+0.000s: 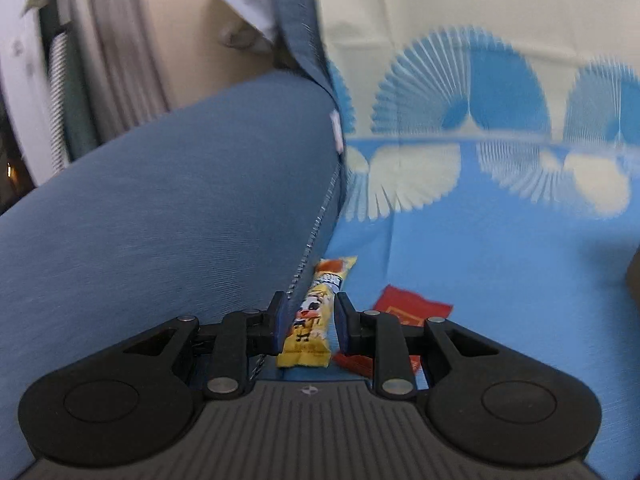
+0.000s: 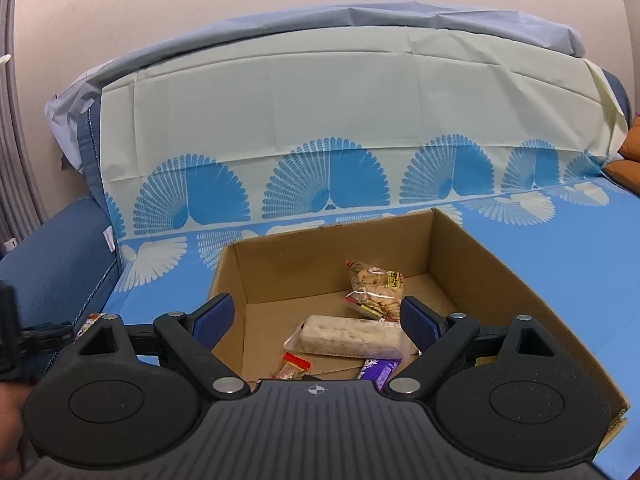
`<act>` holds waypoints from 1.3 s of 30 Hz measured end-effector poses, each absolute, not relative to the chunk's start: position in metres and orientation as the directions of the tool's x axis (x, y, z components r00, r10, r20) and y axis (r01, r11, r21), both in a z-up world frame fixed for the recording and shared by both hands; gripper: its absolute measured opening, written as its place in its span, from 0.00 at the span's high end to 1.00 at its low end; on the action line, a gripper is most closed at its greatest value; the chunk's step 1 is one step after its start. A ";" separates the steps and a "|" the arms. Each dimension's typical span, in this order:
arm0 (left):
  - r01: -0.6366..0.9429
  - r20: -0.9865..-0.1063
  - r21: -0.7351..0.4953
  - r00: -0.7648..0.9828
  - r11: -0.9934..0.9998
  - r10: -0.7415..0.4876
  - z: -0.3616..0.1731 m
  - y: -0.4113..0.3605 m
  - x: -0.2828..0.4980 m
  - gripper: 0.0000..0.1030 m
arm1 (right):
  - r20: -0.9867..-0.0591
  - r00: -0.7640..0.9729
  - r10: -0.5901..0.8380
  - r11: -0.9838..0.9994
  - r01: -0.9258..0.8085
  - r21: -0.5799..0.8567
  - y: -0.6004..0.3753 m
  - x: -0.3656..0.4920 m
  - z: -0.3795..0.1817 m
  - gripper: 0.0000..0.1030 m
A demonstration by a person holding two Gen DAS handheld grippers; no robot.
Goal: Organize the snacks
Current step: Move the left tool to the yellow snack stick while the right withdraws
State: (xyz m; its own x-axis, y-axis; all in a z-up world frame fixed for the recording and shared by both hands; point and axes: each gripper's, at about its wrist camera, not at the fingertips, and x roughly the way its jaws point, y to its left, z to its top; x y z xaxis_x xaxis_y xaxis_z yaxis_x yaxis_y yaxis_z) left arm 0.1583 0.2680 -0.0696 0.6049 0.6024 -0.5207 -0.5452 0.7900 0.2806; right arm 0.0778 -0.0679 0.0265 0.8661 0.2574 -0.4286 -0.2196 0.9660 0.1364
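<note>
On the spread sheet (image 2: 560,260) the cardboard box (image 2: 520,280) sits right of the sofa armrest (image 1: 180,200), holding a cracker bag (image 2: 376,286) far, a long wrapped bar (image 2: 348,334) nearer and two small packets nearest, while a stick packet (image 1: 316,312) lies beside the armrest, a flat packet (image 1: 408,308) to its right.
</note>
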 end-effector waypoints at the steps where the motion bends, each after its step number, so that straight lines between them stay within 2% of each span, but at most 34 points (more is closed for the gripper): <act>1: -0.532 -0.521 0.316 0.594 0.786 0.612 -0.076 0.267 0.166 0.73 | -0.432 0.864 0.257 0.966 -0.218 0.140 -0.068 0.079 0.026 0.12; 5: -0.539 -0.542 0.424 0.493 0.728 0.681 -0.101 0.272 0.195 0.72 | -0.448 0.855 0.262 0.965 -0.216 0.152 -0.069 0.084 0.021 0.12; 7: -0.553 -0.582 0.411 0.453 0.725 0.676 -0.109 0.281 0.205 0.72 | -0.453 0.850 0.267 0.963 -0.221 0.153 -0.068 0.085 0.020 0.12; 10: -0.587 -0.610 0.336 0.460 0.737 0.645 -0.107 0.293 0.209 0.82 | -0.458 0.846 0.272 0.962 -0.224 0.157 -0.069 0.088 0.018 0.12; 13: -0.561 -0.640 0.258 0.511 0.787 0.574 -0.100 0.297 0.201 0.85 | -0.459 0.845 0.274 0.961 -0.222 0.165 -0.071 0.090 0.018 0.12; 19: -0.341 -0.693 0.092 0.652 0.935 0.306 -0.086 0.276 0.163 0.86 | -0.450 0.846 0.285 0.958 -0.230 0.172 -0.072 0.091 0.022 0.12; 26: -0.100 -0.783 -0.087 0.622 0.991 -0.006 -0.082 0.224 0.086 0.85 | -0.449 0.842 0.299 0.954 -0.265 0.138 -0.060 0.084 0.023 0.12; 30: -0.176 -0.770 -0.129 0.637 0.976 0.013 -0.075 0.219 0.030 0.84 | -0.445 0.838 0.316 0.948 -0.298 0.112 -0.051 0.075 0.025 0.12; 32: -0.268 -0.759 -0.120 0.645 0.956 0.085 -0.078 0.228 0.010 0.81 | -0.440 0.835 0.329 0.942 -0.321 0.096 -0.045 0.069 0.026 0.13; 34: -0.303 -0.729 -0.131 0.675 0.944 0.116 -0.074 0.231 0.001 0.69 | -0.432 0.833 0.346 0.935 -0.346 0.081 -0.040 0.061 0.028 0.13; 36: -0.280 -0.716 -0.156 0.692 0.947 0.087 -0.071 0.232 0.004 0.37 | -0.424 0.828 0.367 0.925 -0.374 0.070 -0.033 0.054 0.029 0.13; 39: -0.275 -0.747 -0.162 0.661 0.948 0.064 -0.080 0.231 0.014 0.36 | -0.419 0.818 0.395 0.912 -0.404 0.069 -0.024 0.046 0.031 0.15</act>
State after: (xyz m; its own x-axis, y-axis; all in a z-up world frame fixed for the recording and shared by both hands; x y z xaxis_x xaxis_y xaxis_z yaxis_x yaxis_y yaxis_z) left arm 0.0136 0.2312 -0.0802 0.6613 0.0639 -0.7474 -0.2748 0.9477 -0.1621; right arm 0.0461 -0.0238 0.0312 0.8179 0.3945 -0.4189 -0.4043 0.9120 0.0694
